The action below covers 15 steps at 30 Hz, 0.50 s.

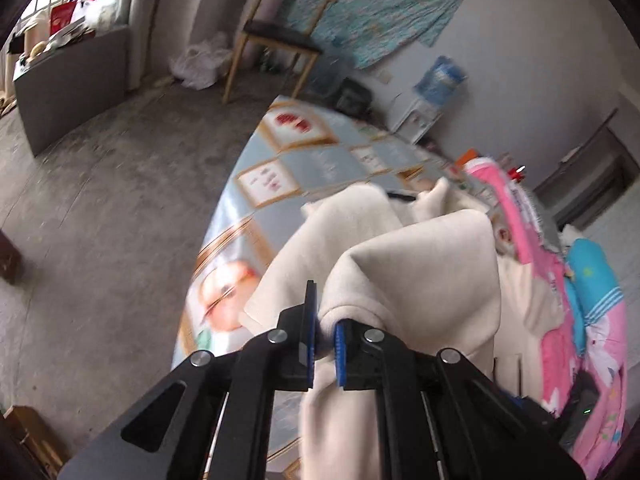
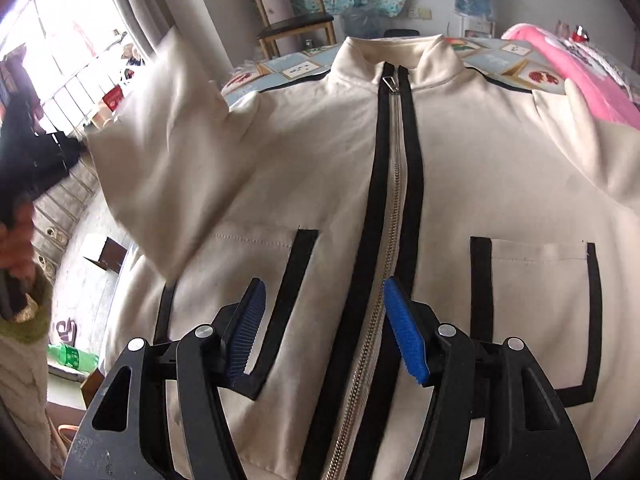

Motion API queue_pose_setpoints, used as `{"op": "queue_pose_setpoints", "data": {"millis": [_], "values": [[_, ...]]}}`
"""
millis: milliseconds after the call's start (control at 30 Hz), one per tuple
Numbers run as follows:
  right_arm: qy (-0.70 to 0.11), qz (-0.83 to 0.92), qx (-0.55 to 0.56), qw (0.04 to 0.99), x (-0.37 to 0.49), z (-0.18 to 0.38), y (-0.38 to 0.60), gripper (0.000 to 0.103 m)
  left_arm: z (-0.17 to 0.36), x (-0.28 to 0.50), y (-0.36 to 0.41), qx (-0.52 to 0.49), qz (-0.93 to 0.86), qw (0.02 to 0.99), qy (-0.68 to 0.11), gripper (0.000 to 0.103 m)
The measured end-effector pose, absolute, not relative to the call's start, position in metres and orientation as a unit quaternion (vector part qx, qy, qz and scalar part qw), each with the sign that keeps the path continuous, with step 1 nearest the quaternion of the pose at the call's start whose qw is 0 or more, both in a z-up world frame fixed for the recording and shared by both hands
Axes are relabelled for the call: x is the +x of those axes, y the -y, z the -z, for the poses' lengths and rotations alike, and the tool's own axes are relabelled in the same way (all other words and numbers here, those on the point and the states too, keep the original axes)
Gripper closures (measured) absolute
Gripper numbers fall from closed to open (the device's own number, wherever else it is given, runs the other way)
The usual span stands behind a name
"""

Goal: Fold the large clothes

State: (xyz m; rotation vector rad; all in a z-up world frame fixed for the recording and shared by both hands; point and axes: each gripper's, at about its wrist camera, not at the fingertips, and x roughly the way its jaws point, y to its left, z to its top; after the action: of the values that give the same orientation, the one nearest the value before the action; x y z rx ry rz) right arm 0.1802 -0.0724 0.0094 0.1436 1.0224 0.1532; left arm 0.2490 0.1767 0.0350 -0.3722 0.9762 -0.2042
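A cream jacket (image 2: 480, 168) with black trim and a zipper (image 2: 394, 184) lies front up on a table with a patterned blue cloth (image 1: 320, 160). My left gripper (image 1: 325, 326) is shut on the end of the jacket's sleeve (image 1: 420, 272) and holds it lifted above the table. The raised sleeve also shows at the left of the right wrist view (image 2: 168, 152). My right gripper (image 2: 324, 320) is open and empty, just above the jacket's lower front, its fingers astride the zipper near the left pocket (image 2: 280, 300).
A pink and blue blanket (image 1: 592, 320) lies at the table's right side, also seen in the right wrist view (image 2: 580, 72). A wooden chair (image 1: 276, 32) and a water dispenser (image 1: 436, 80) stand by the far wall. Grey concrete floor (image 1: 100, 200) lies left of the table.
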Motion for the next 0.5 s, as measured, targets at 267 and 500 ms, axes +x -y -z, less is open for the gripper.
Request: {"op": "queue_pose_setpoints", "data": {"millis": [267,500], "values": [[-0.487,-0.133,0.085,0.859,0.184,-0.030,0.058,0.045,0.005,0.221,-0.182,-0.134,0.058,0.862,-0.486,0.095],[-0.533,-0.194,0.210,0.797,0.207,-0.007,0.049,0.053,0.002,0.216,-0.169,-0.063,0.055,0.882,-0.464,0.094]]}}
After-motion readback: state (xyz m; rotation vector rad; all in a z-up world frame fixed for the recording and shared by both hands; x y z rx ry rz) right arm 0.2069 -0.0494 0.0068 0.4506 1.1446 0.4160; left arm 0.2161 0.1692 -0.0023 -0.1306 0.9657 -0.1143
